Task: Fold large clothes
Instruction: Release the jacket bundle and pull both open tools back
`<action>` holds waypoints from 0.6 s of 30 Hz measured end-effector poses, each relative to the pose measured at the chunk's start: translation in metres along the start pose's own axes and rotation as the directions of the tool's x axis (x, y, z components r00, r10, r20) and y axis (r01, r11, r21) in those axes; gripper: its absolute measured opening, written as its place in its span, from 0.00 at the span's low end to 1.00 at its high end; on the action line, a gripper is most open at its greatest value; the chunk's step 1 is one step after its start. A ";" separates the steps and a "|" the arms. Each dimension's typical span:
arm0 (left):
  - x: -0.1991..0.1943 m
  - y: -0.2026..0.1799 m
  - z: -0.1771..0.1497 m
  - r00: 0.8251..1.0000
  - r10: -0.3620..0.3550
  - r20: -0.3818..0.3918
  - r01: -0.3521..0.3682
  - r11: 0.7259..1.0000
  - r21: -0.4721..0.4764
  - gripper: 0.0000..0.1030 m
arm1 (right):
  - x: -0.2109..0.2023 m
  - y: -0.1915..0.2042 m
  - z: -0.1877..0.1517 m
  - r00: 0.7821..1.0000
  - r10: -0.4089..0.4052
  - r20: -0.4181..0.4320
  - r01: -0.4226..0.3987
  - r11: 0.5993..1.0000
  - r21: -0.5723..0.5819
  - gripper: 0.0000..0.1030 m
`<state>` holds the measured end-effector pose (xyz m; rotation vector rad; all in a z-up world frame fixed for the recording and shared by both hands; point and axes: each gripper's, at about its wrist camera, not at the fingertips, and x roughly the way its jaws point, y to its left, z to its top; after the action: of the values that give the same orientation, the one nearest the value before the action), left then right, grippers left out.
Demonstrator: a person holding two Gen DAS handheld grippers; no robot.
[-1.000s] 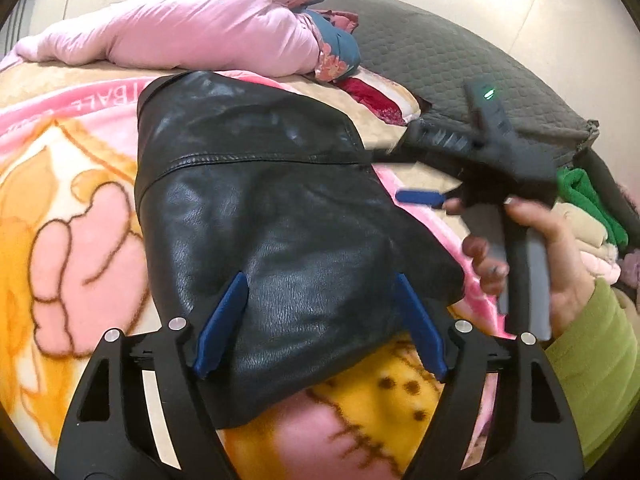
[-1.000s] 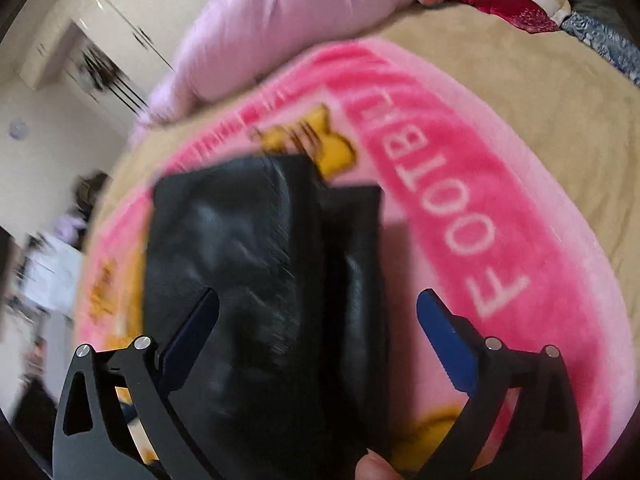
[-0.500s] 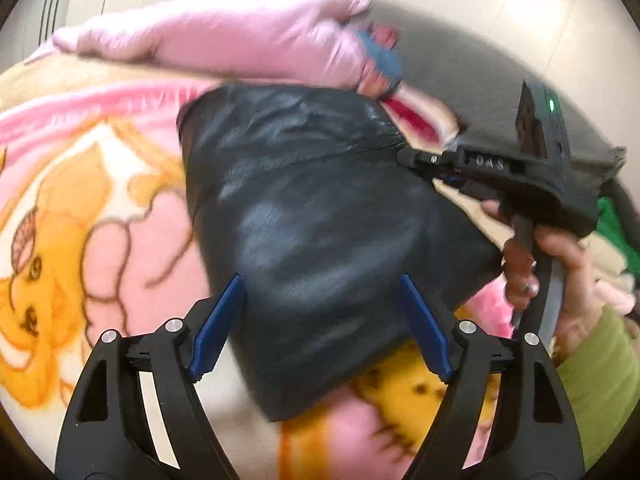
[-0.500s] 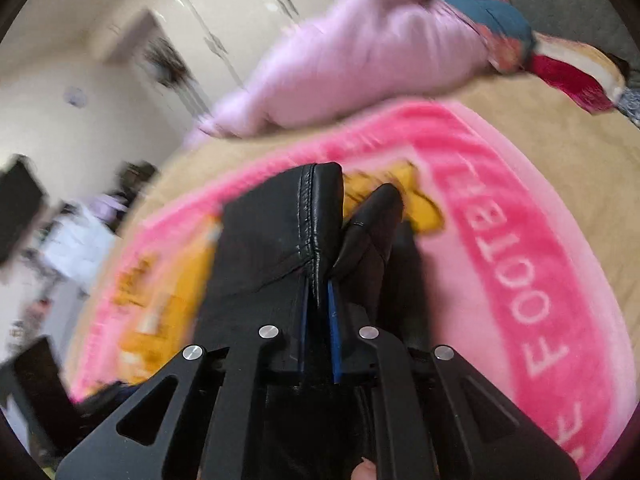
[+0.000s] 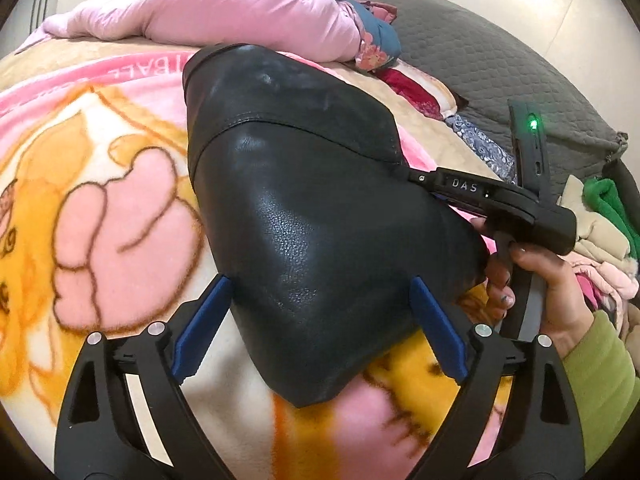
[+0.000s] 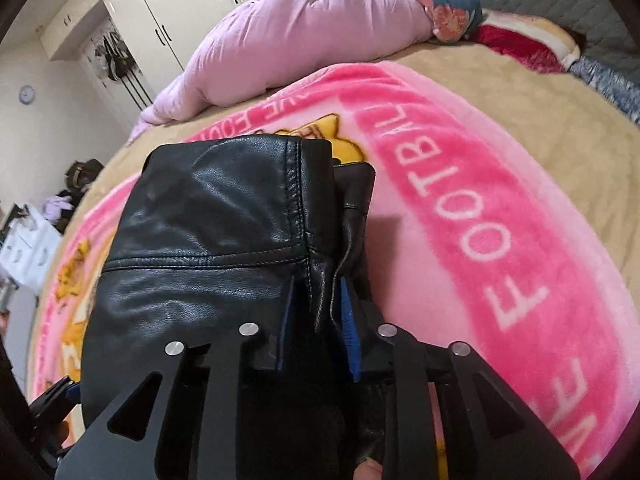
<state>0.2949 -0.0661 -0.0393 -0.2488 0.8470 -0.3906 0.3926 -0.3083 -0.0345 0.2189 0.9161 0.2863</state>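
A folded black leather jacket (image 5: 312, 216) lies on the pink cartoon blanket (image 5: 100, 200) on the bed. My left gripper (image 5: 320, 320) is open, its blue-padded fingers either side of the jacket's near end, not clamping it. My right gripper (image 6: 318, 312) is shut on the jacket's (image 6: 208, 240) stitched right edge, which runs between its blue pads. From the left wrist view, the right gripper's black body (image 5: 500, 200) reaches in from the right at the jacket's far side, held by a hand in a green sleeve.
A pink quilt (image 5: 224, 12) and a blue floral pillow (image 5: 380, 40) lie at the bed's head. A grey quilted headboard (image 5: 480, 60) stands behind. Folded clothes (image 5: 600, 220) are piled at the right. White wardrobes (image 6: 160, 8) stand across the room.
My right gripper went from open over the jacket to shut on its edge. The jacket has shifted and bunched up a little. My left gripper stays open around the near end.
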 end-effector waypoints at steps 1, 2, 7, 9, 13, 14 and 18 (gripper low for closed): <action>-0.001 0.000 0.000 1.000 0.001 -0.001 -0.001 1.000 -0.003 0.80 | -0.003 0.003 0.000 1.000 -0.020 0.001 0.020 1.000 -0.003 0.28; -0.002 0.000 -0.001 1.000 0.002 -0.003 -0.002 1.000 -0.007 0.80 | -0.007 0.006 0.000 0.999 -0.032 0.006 0.032 0.999 -0.007 0.33; -0.006 0.005 0.000 1.000 -0.010 -0.003 0.010 0.999 -0.033 0.80 | -0.036 0.015 -0.011 0.997 -0.064 0.044 0.066 0.997 -0.049 0.44; -0.007 0.004 0.001 1.000 -0.007 -0.003 0.007 1.000 -0.026 0.80 | -0.042 0.014 -0.016 0.997 -0.065 0.044 0.067 0.997 -0.041 0.46; -0.010 -0.001 0.000 1.000 0.001 -0.002 -0.001 1.000 -0.013 0.80 | -0.062 0.008 -0.025 0.998 -0.027 0.058 0.027 1.000 0.004 0.54; -0.012 -0.002 0.000 1.000 0.003 0.000 -0.003 1.000 -0.012 0.80 | -0.069 0.007 -0.028 0.997 -0.023 0.069 0.022 1.000 0.016 0.57; -0.020 -0.006 0.001 1.000 0.012 0.017 -0.012 1.000 -0.004 0.80 | -0.082 0.006 -0.033 0.998 -0.011 0.065 0.009 0.999 0.031 0.61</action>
<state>0.2823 -0.0630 -0.0231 -0.2499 0.8322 -0.3756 0.3181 -0.3279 0.0086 0.2512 0.8570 0.2548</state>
